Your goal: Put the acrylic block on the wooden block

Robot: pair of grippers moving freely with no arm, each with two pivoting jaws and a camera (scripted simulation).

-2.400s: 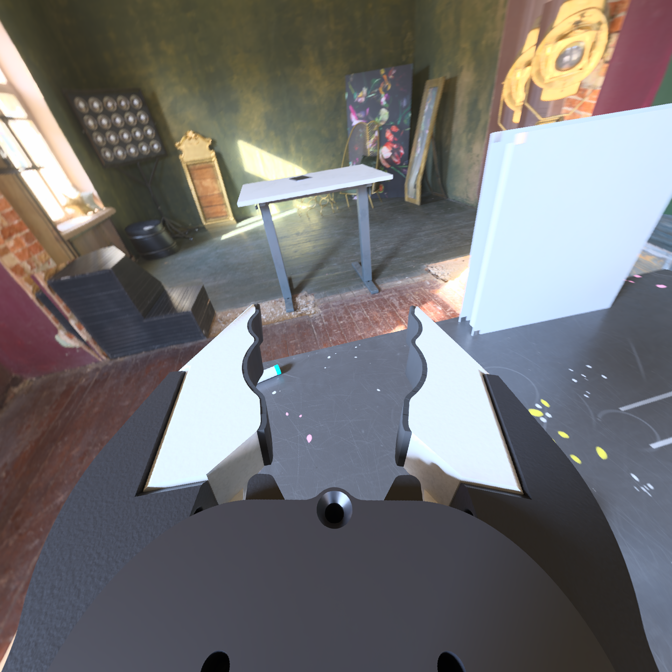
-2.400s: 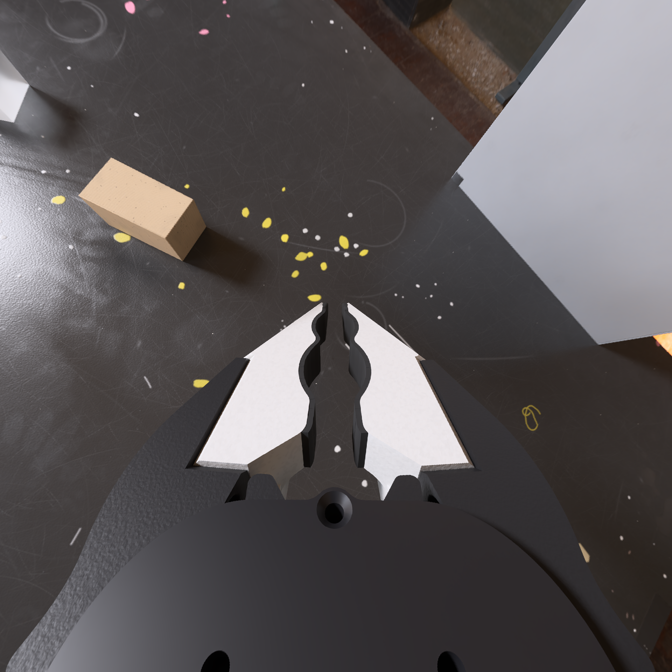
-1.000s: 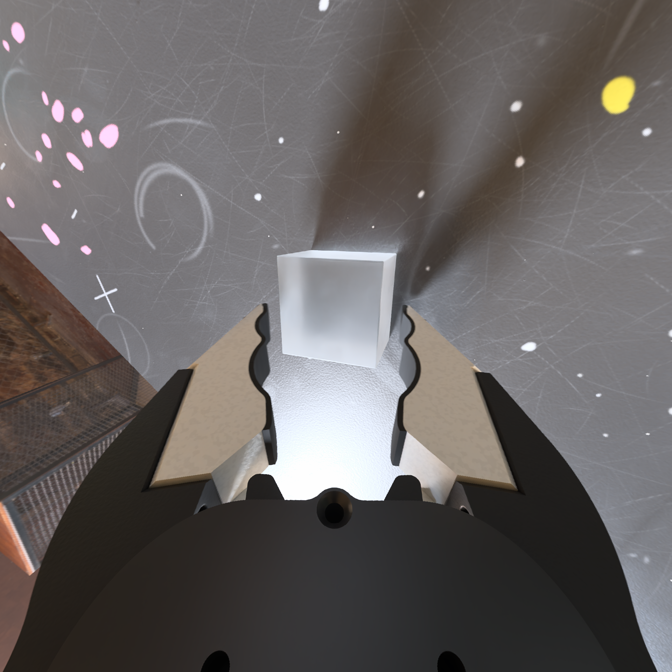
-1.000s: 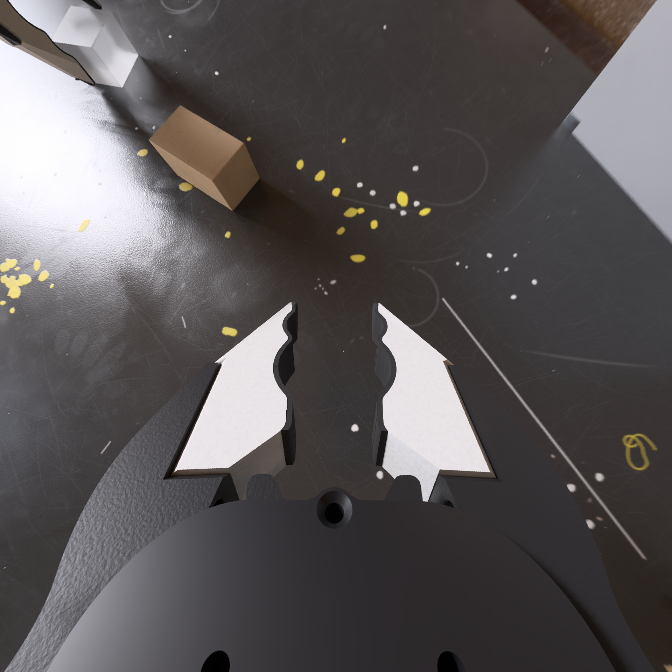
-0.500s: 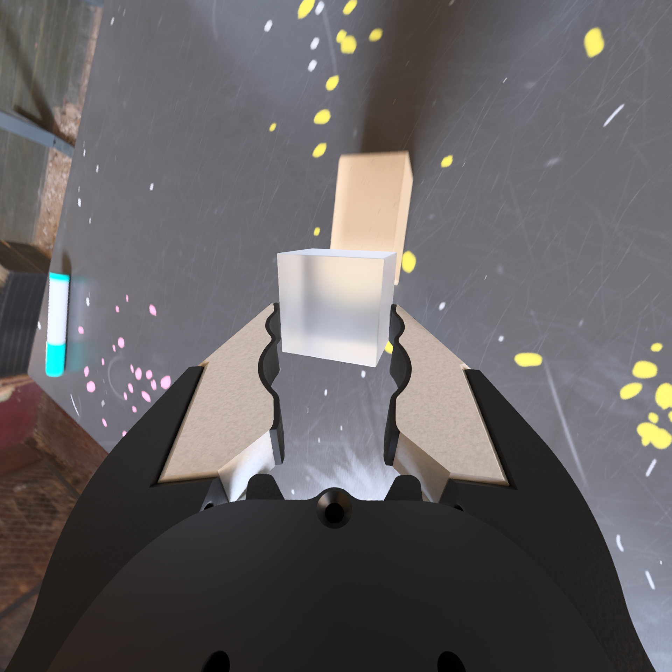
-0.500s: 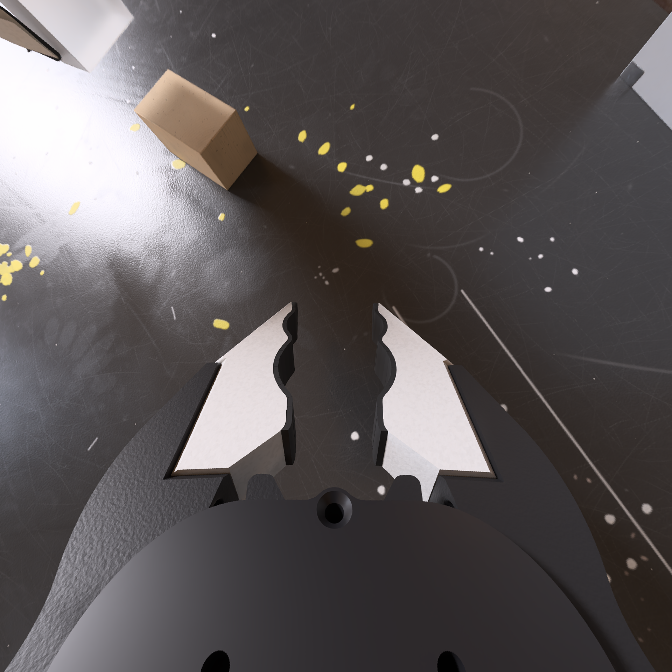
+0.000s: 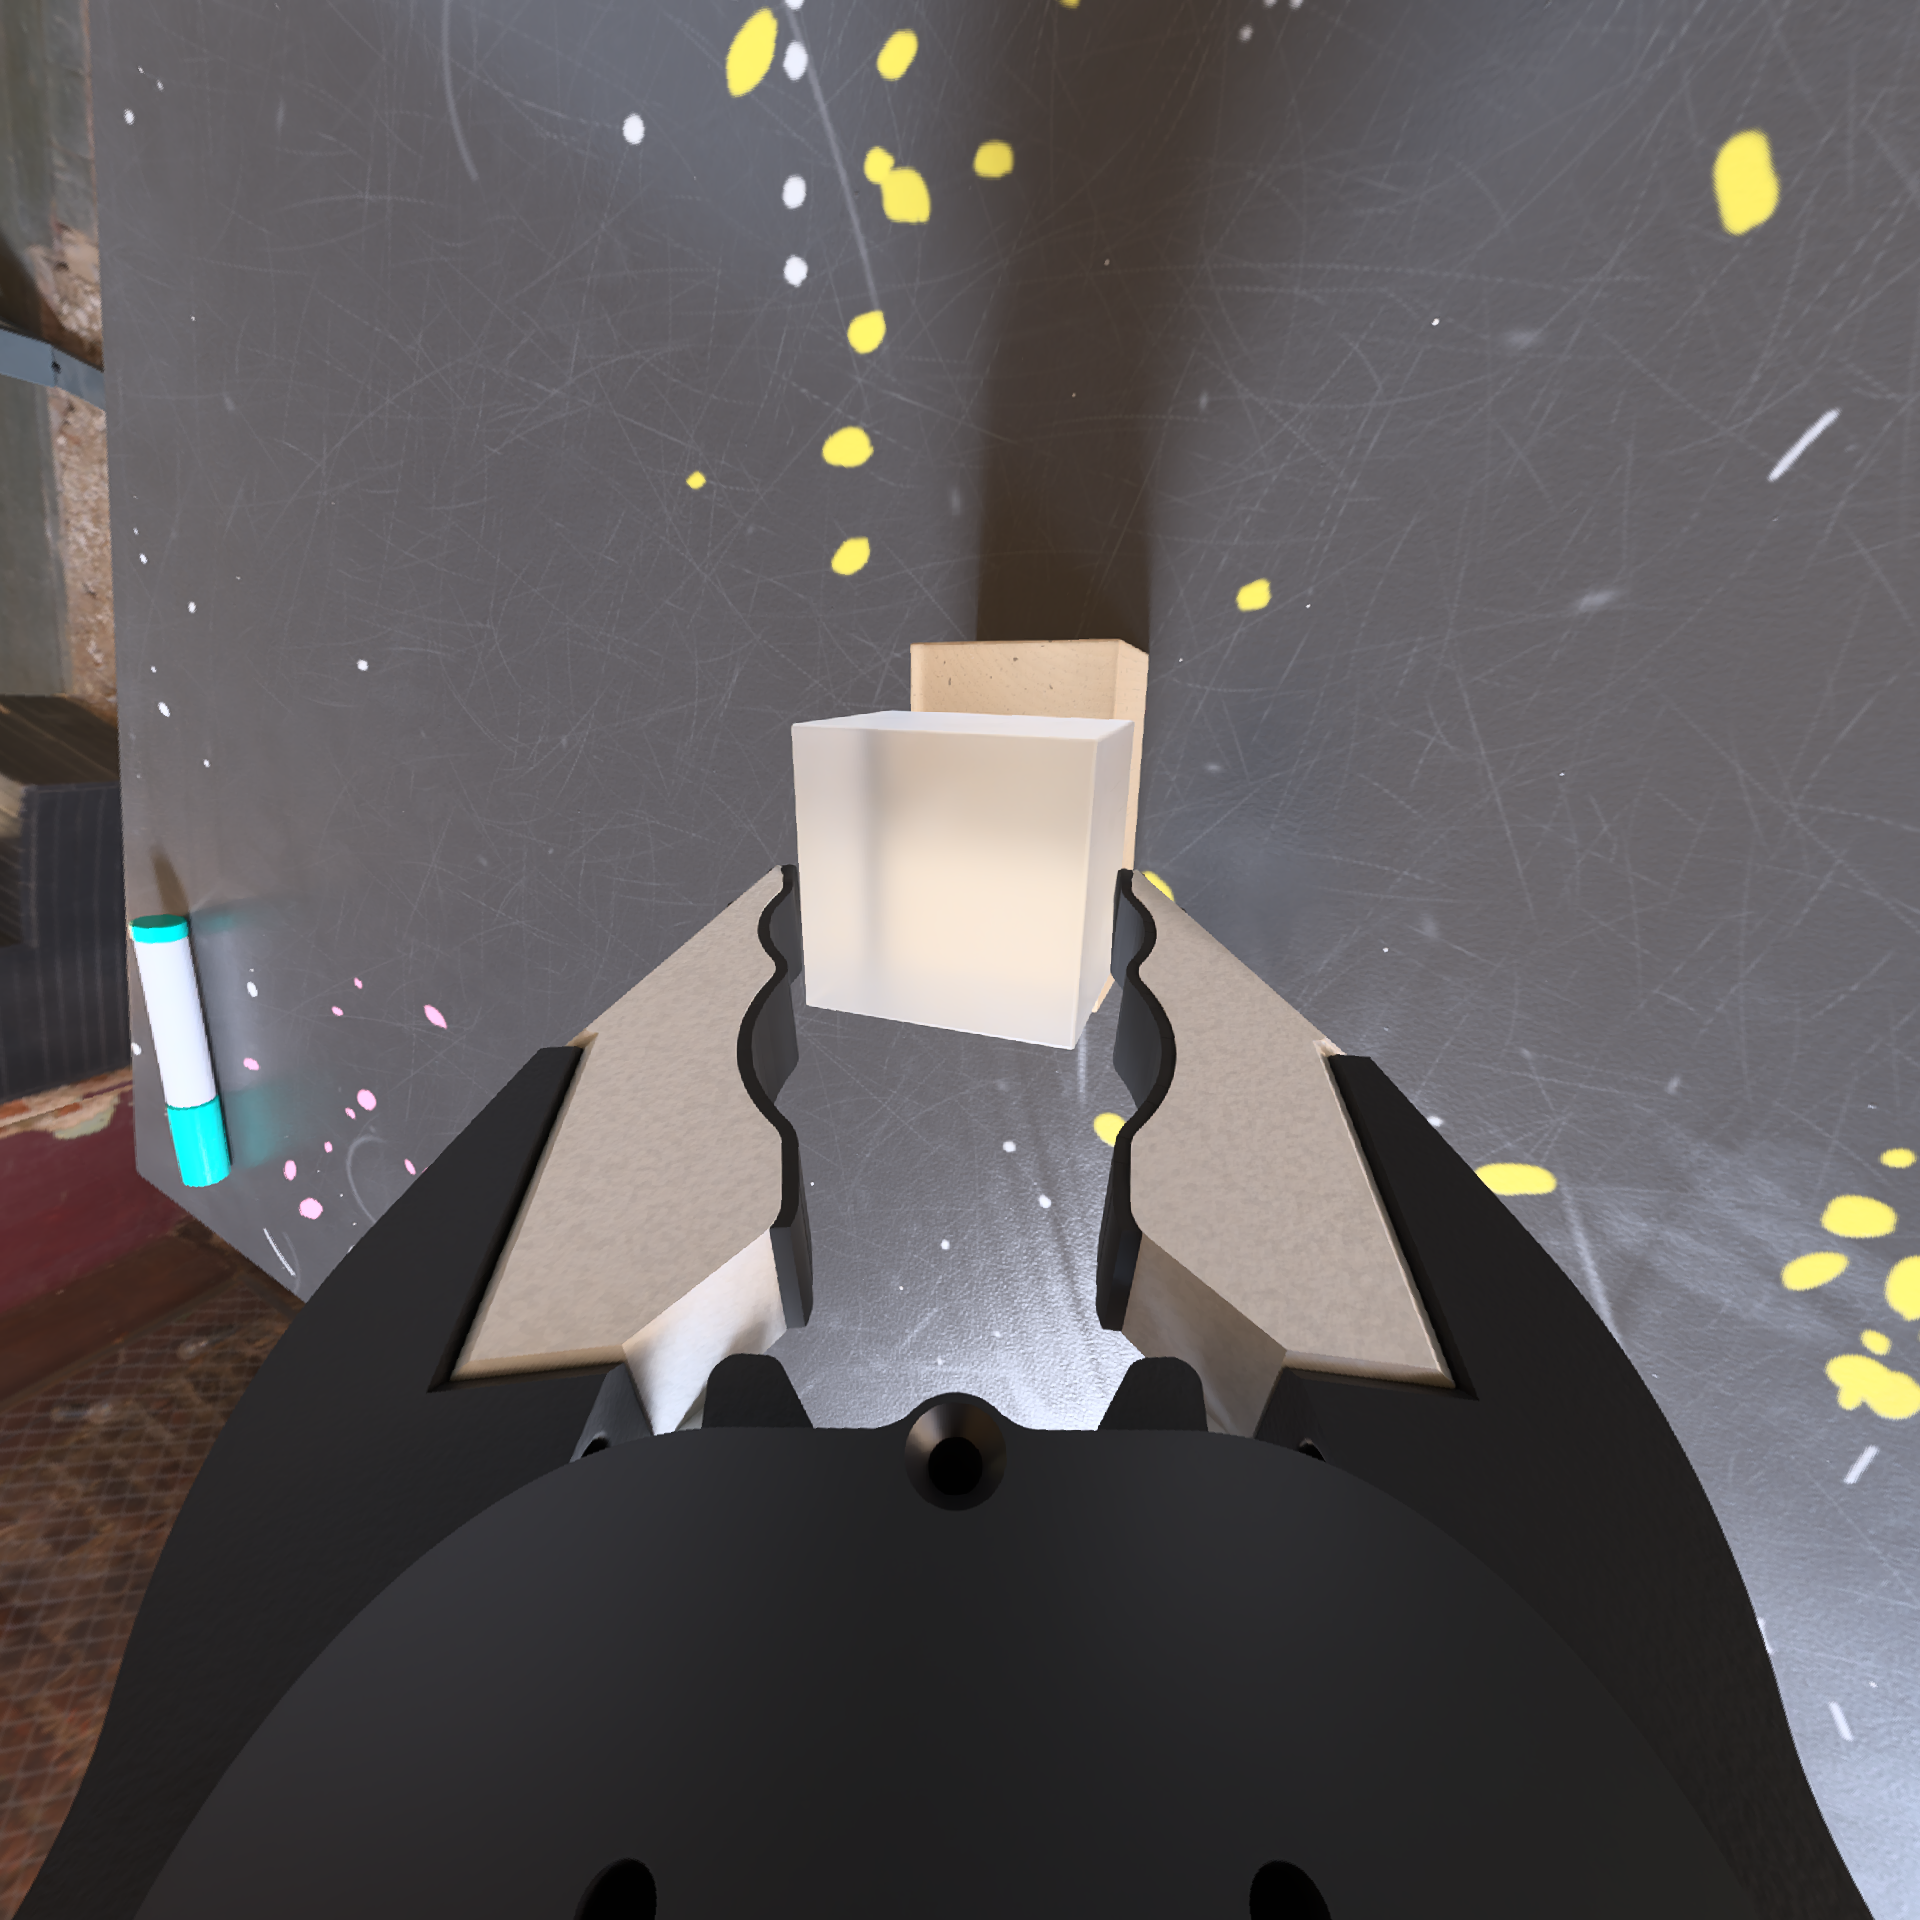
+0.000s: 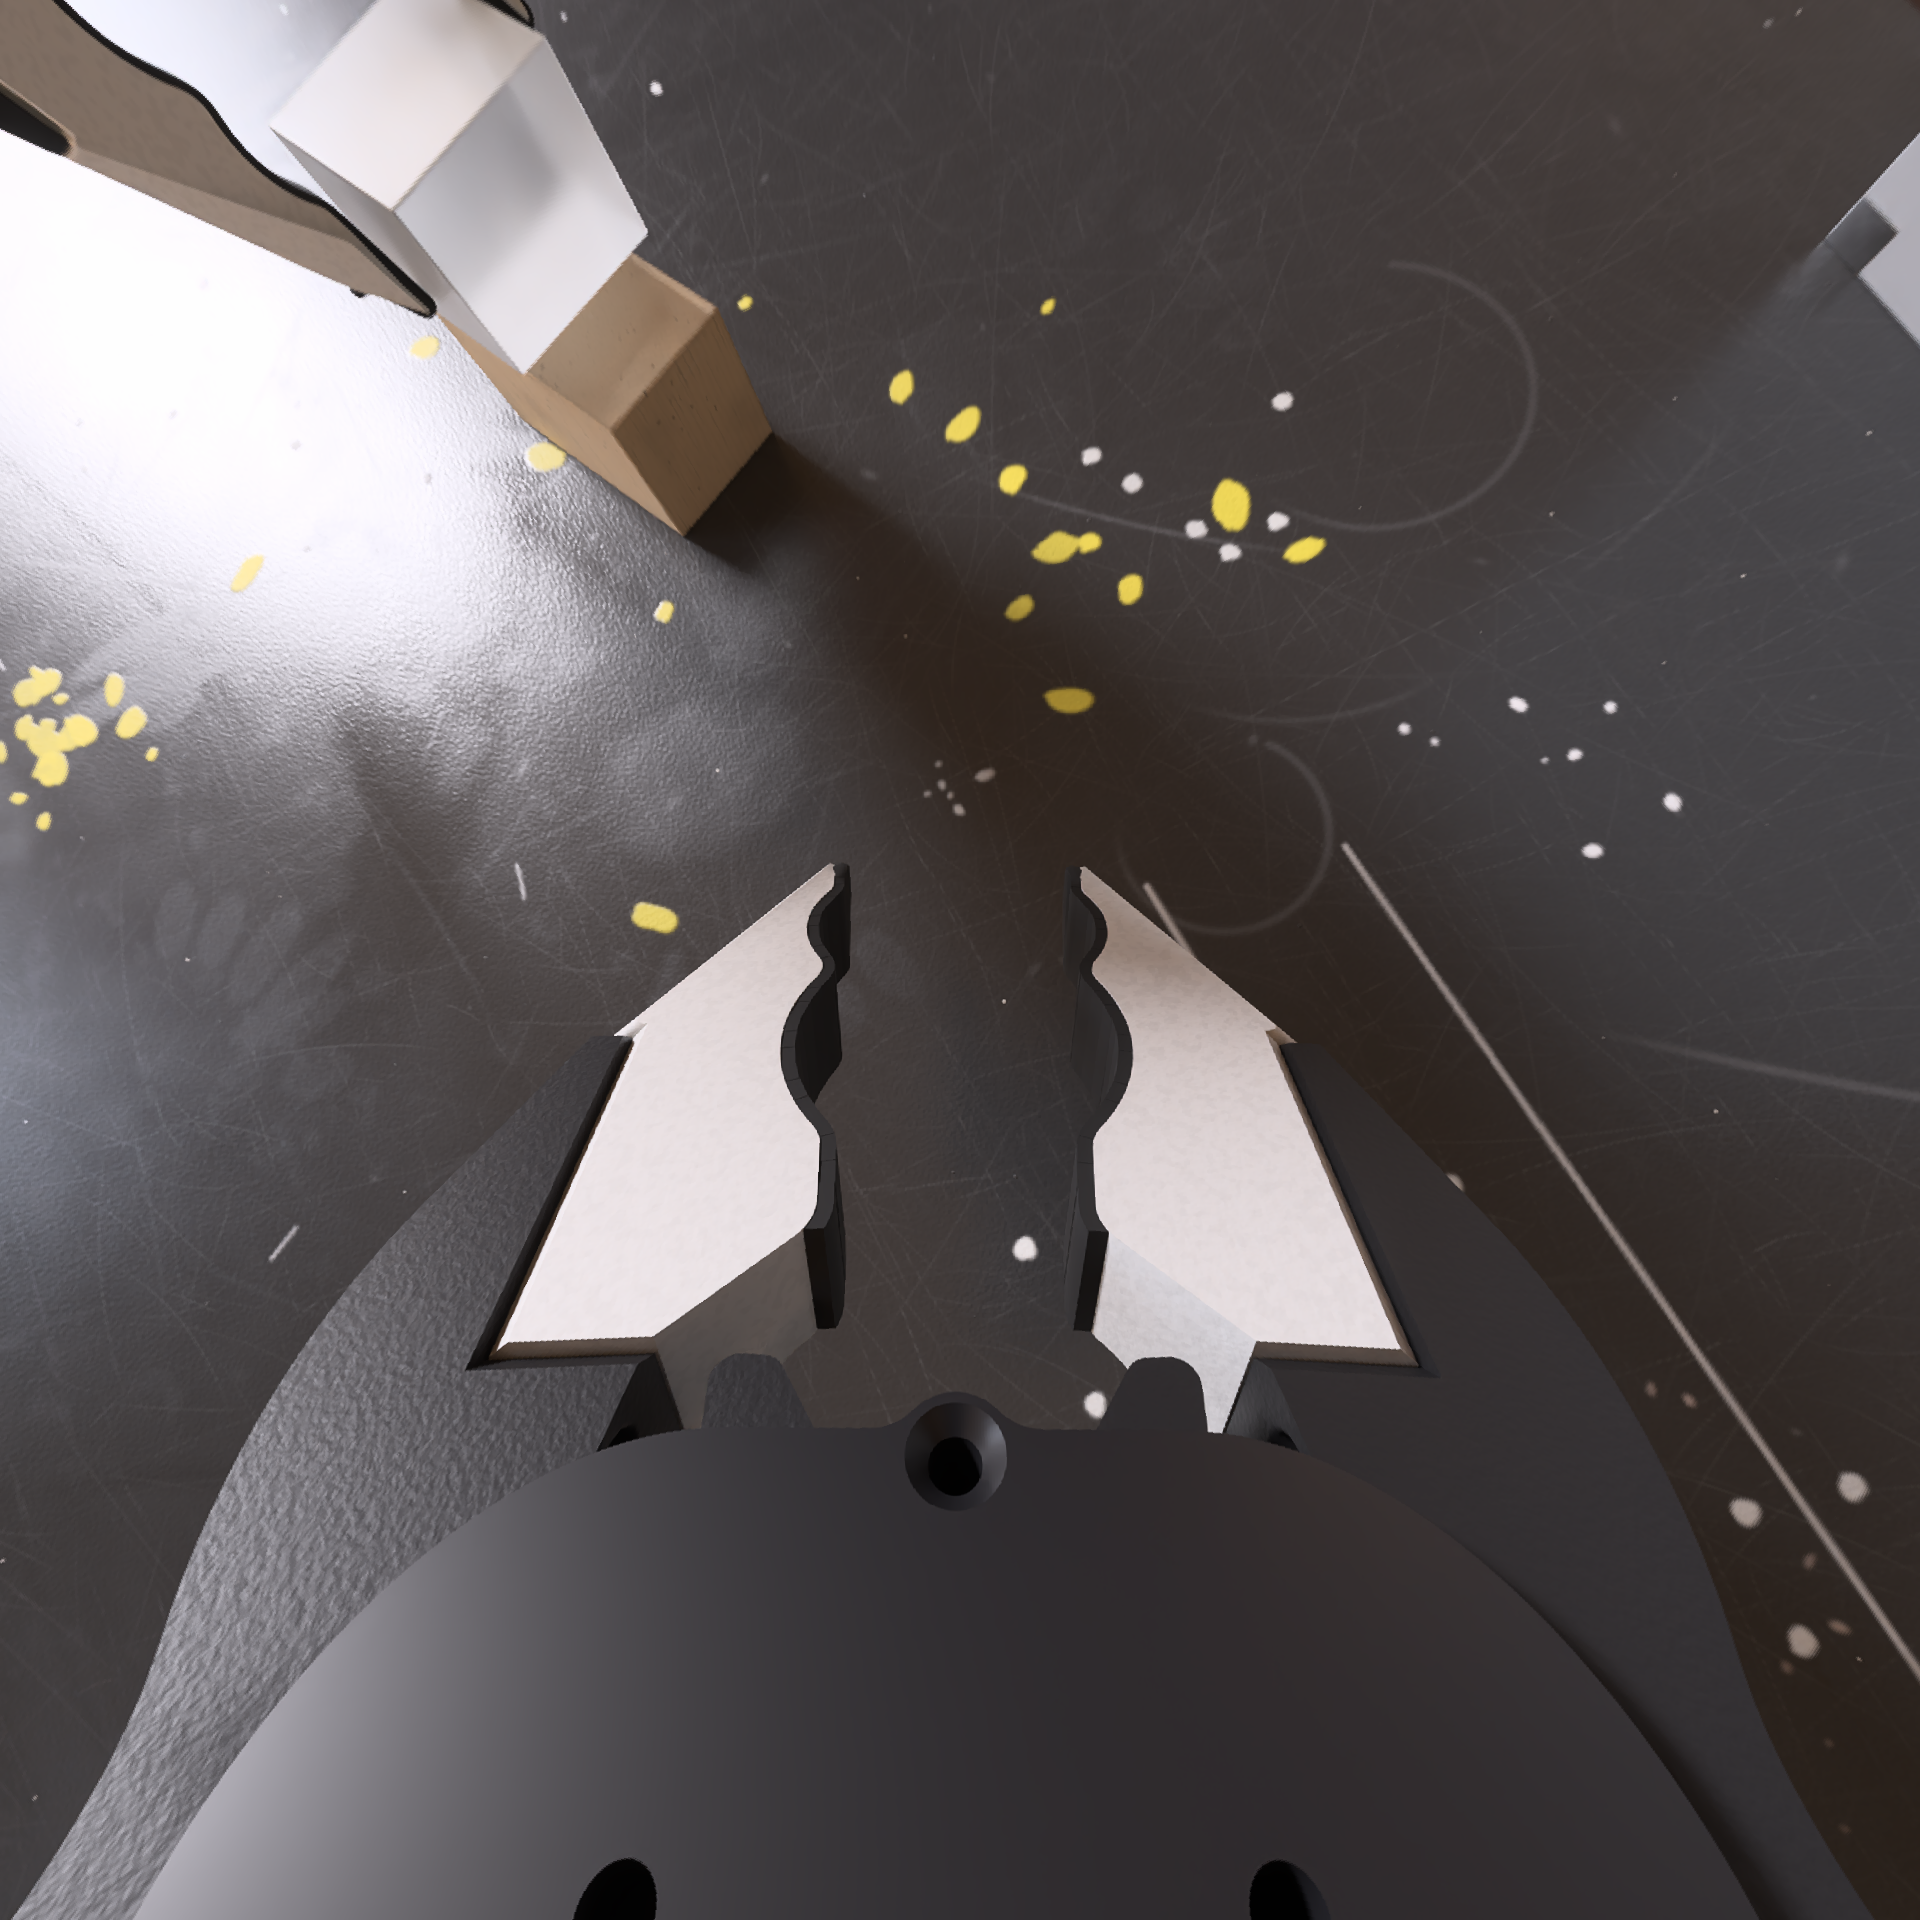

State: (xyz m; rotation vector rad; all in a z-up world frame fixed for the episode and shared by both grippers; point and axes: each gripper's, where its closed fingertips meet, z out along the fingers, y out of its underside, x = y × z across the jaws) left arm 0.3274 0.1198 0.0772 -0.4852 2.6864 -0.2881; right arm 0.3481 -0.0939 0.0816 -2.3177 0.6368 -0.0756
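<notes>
A: What does the left gripper [image 7: 954,883] have?

B: It is clamped on the acrylic block [image 7: 951,878], a frosted, see-through cube pinched between its two fingertips. The tips press on the cube's lower sides, and most of the cube stands forward of them.

A: And the wooden block [image 7: 1029,675]?

B: Straight ahead of that claw, right behind the cube; only its top edge and a strip of its right side show past the acrylic. From the right wrist view the wooden block [image 8: 649,400] lies on the dark table [image 8: 1351,312] far ahead and to the left of the right gripper [image 8: 956,878], and the acrylic block [image 8: 473,171] overlaps its far end. Whether the two touch, I cannot tell.

A: The right claw itself?

B: Its jaws stand apart with nothing between them, only the scratched tabletop with yellow and white paint flecks below. It is well apart from both blocks.

A: Anything else near the left claw?

B: A white marker [image 7: 179,1049] with teal ends lies off to its left at the table's edge [image 7: 114,623], beside a few pink specks
</notes>
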